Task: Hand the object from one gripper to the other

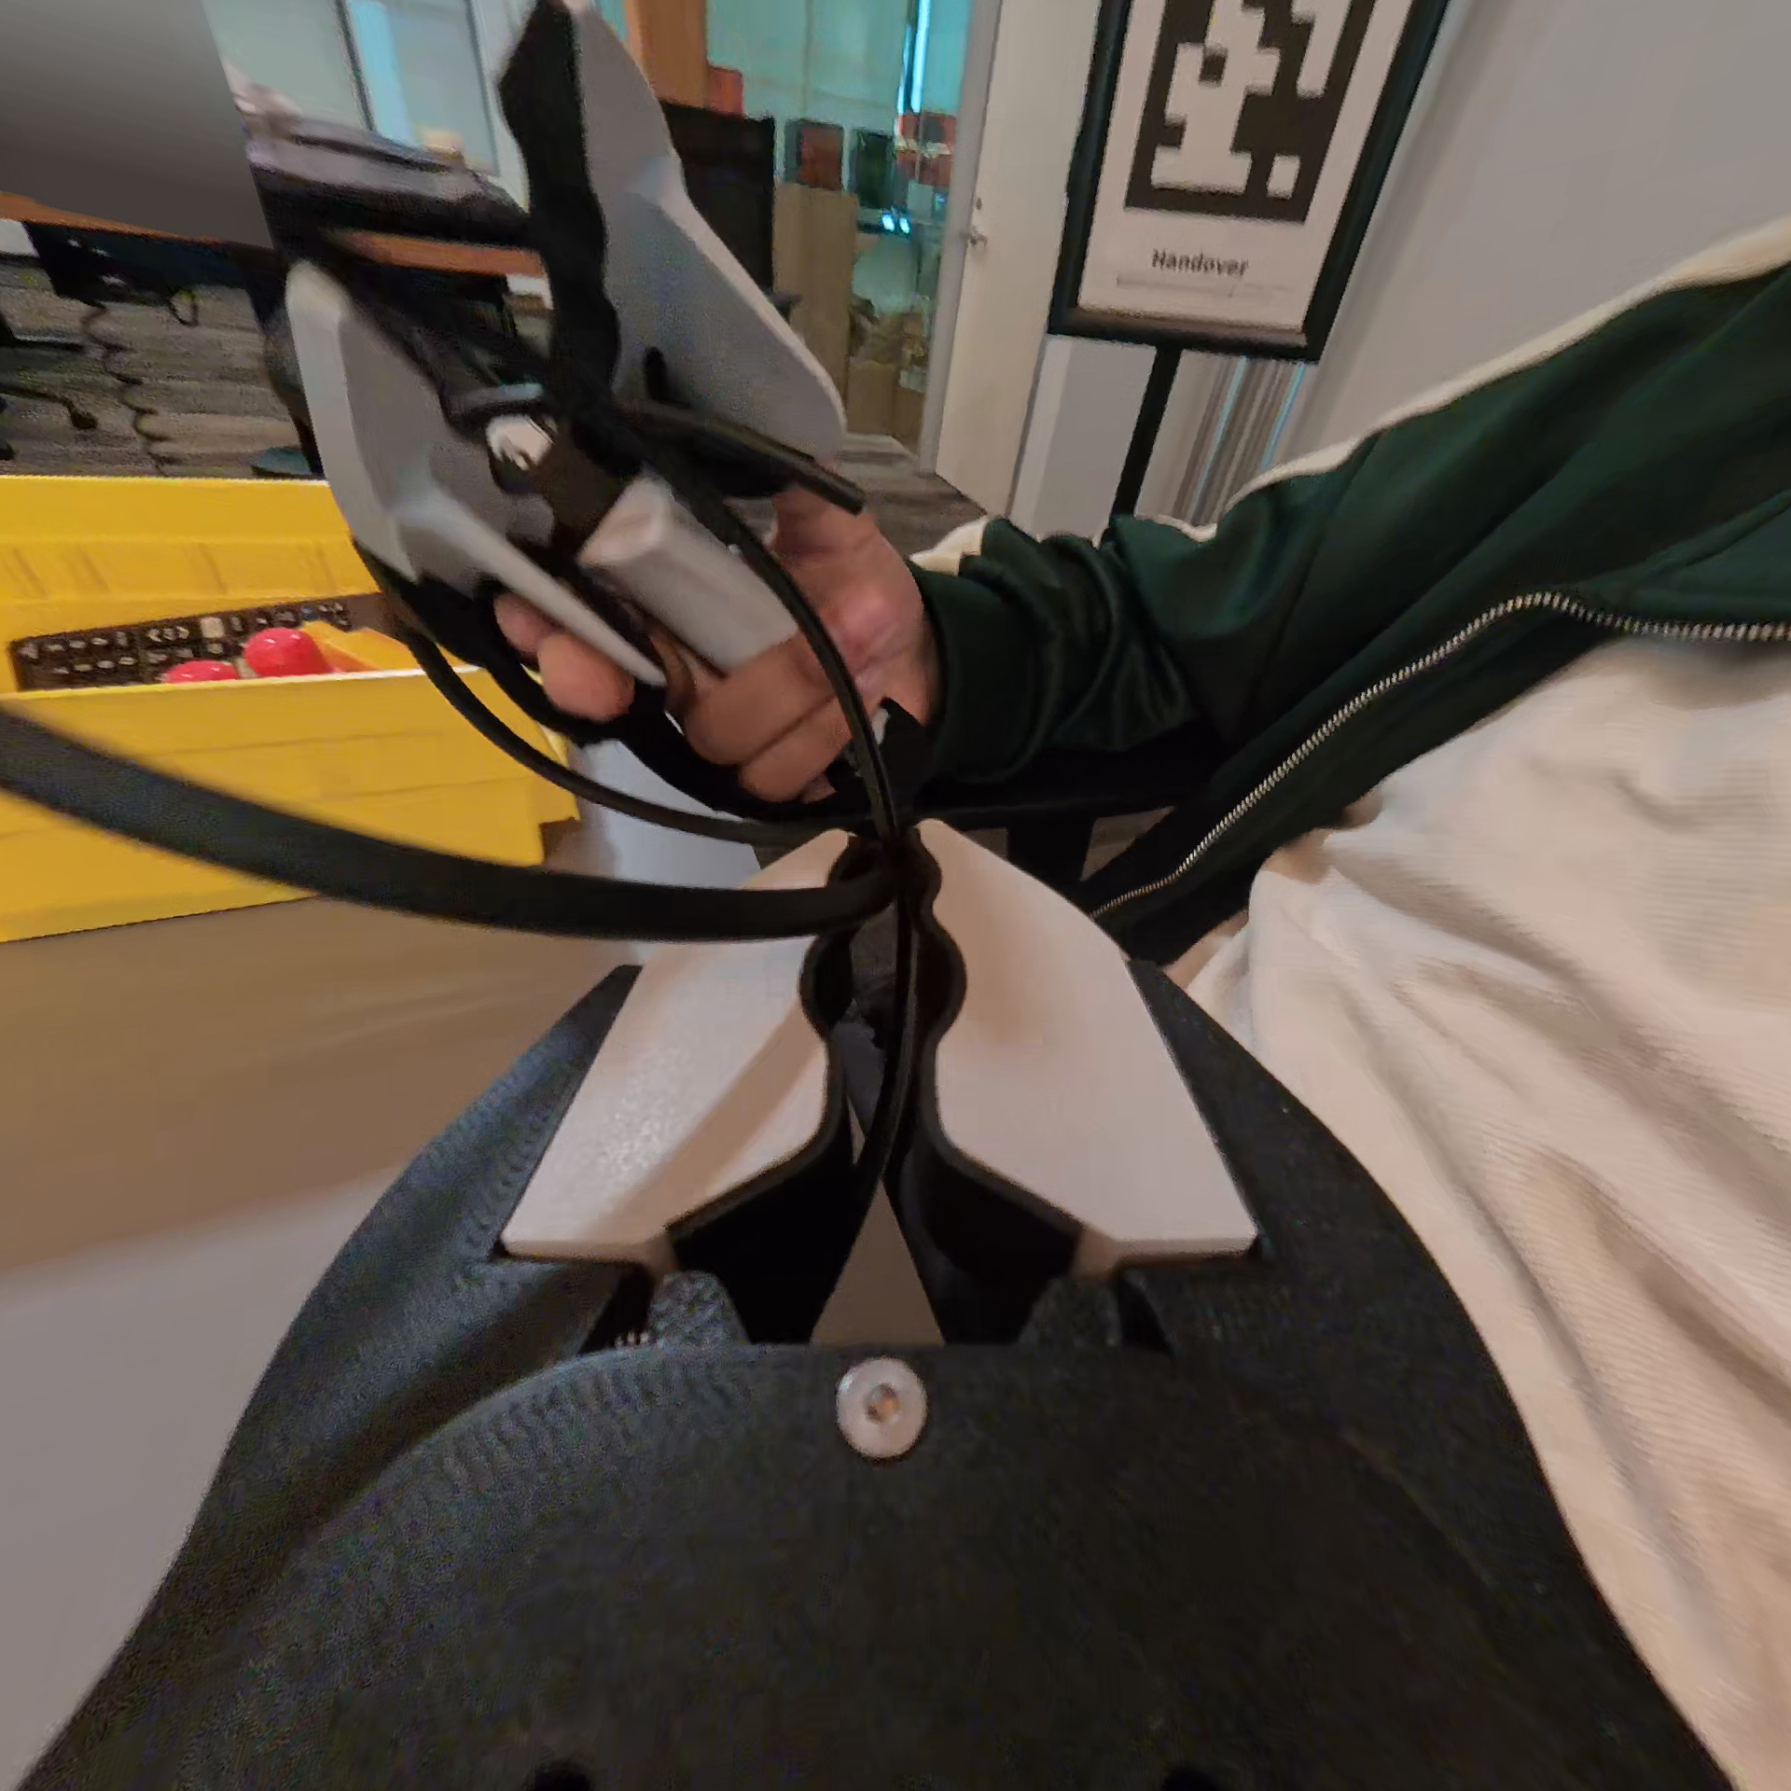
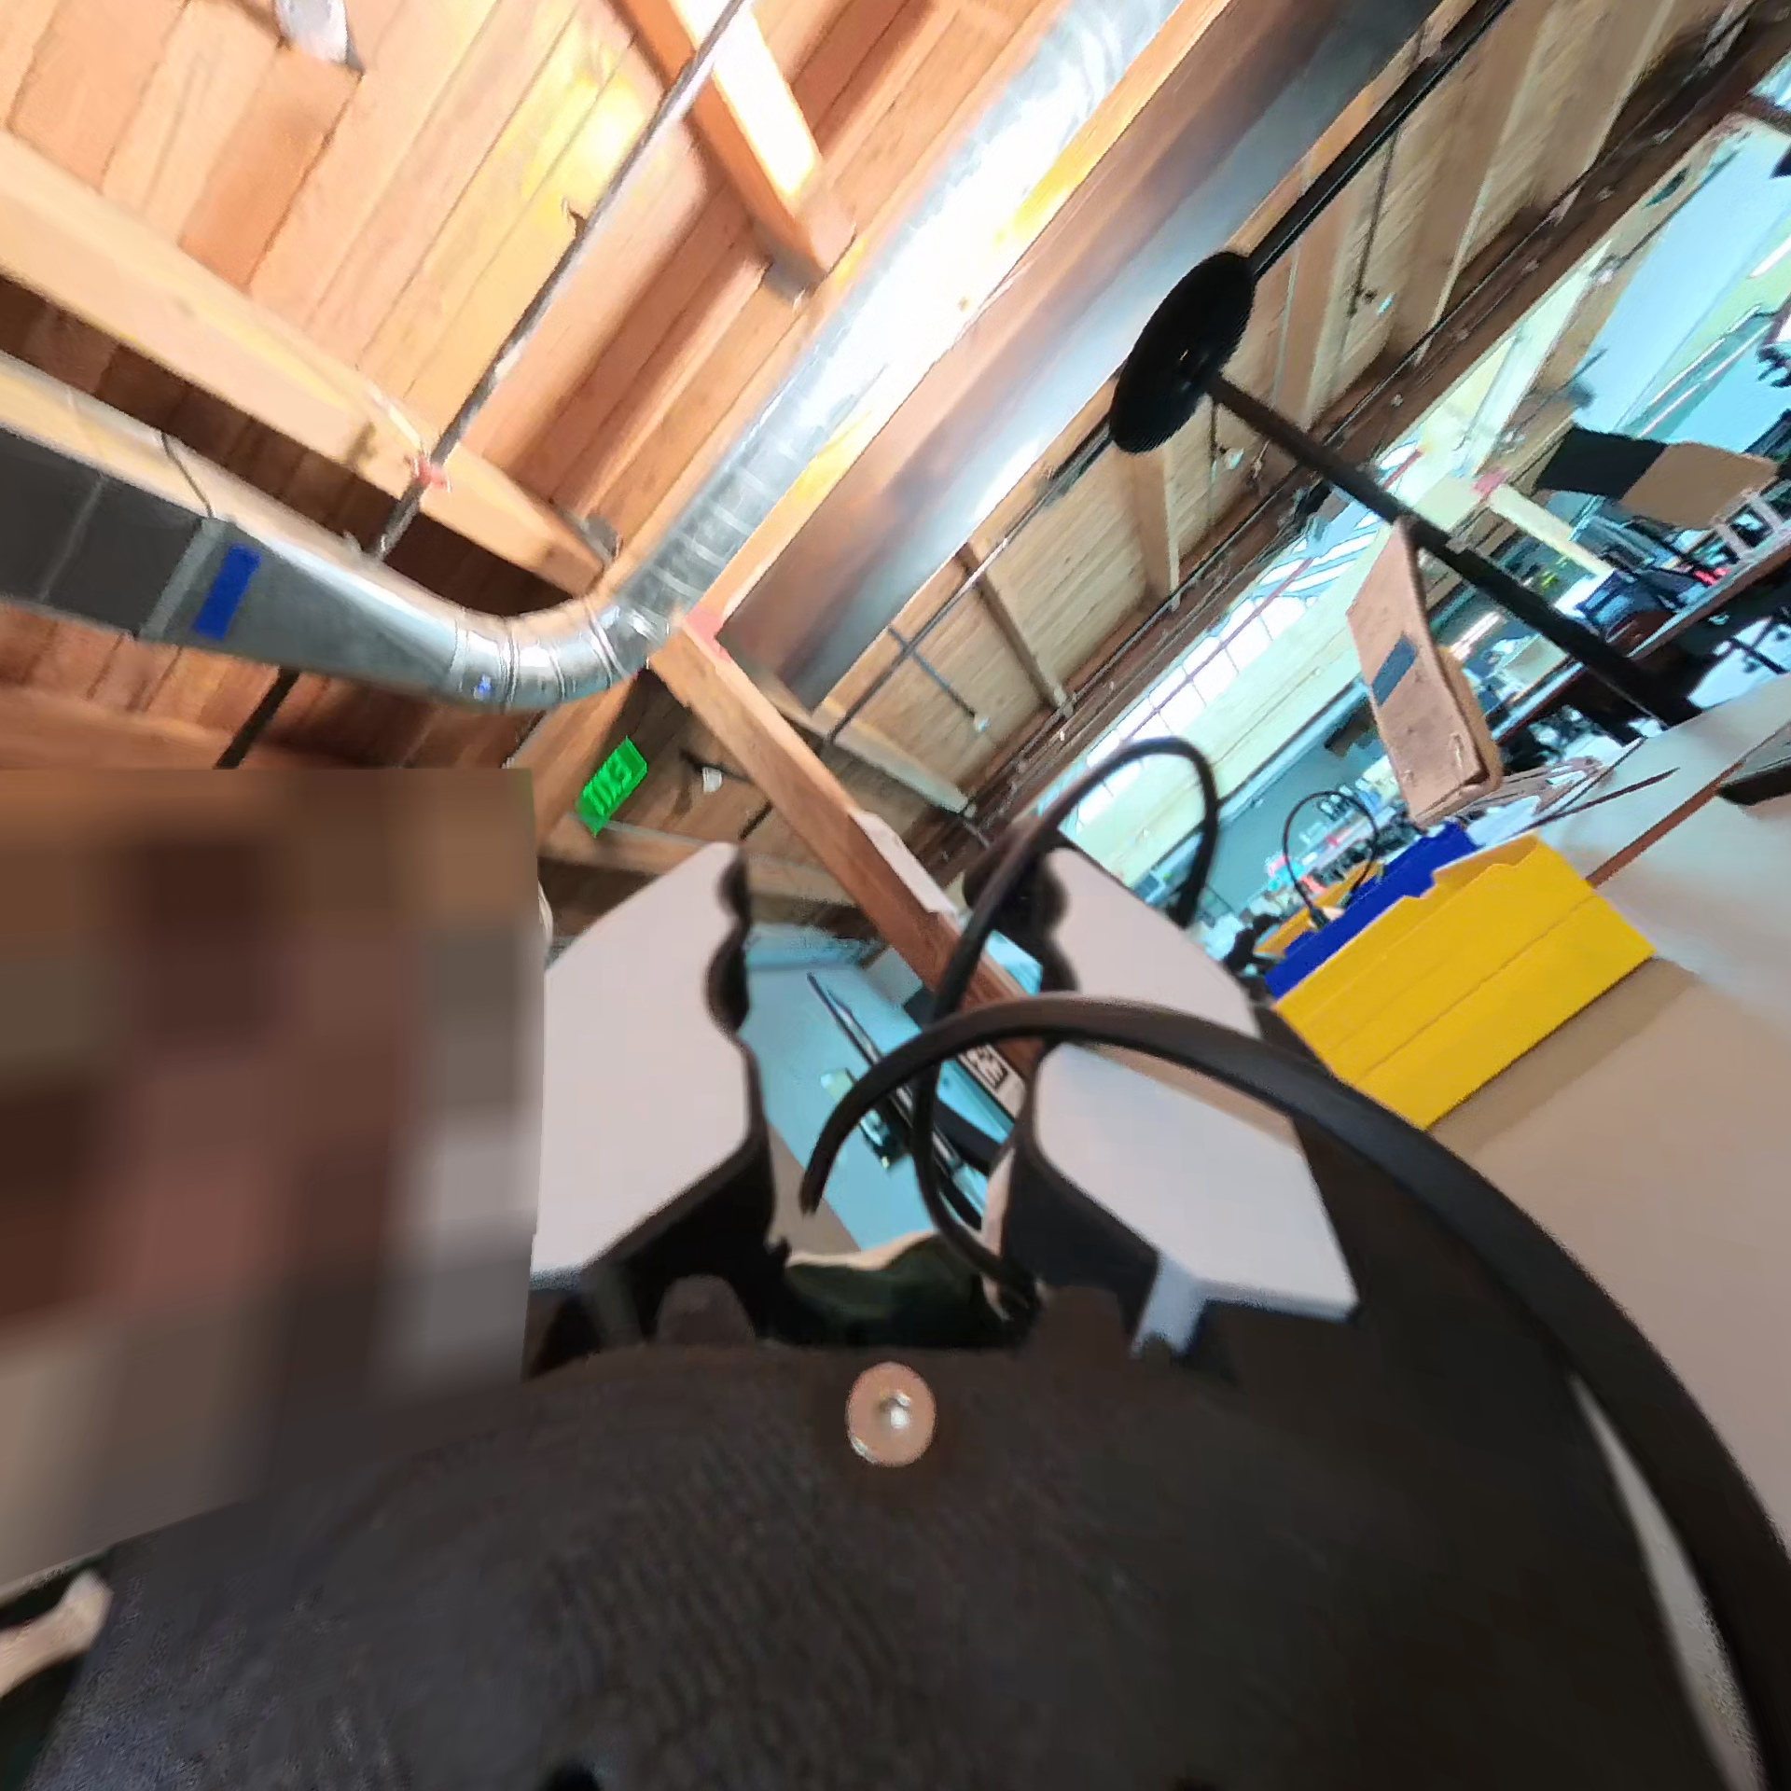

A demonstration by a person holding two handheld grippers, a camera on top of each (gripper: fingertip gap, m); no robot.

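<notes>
Left tool [image 1: 887, 863] pinches black cable [image 1: 388, 863]; framed sign [image 1: 1221, 165] behind.

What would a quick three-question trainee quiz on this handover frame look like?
1. True or false: the left gripper is shut on the black cable.
2. Pick one: the jaws of the right gripper are A) wide apart, with cable passing between them; B) pressed flat together; C) out of view.
3. Fill in: the bin beyond the cable in the left wrist view is ___ in colour.

Key: 1 true; 2 A; 3 yellow.
</notes>
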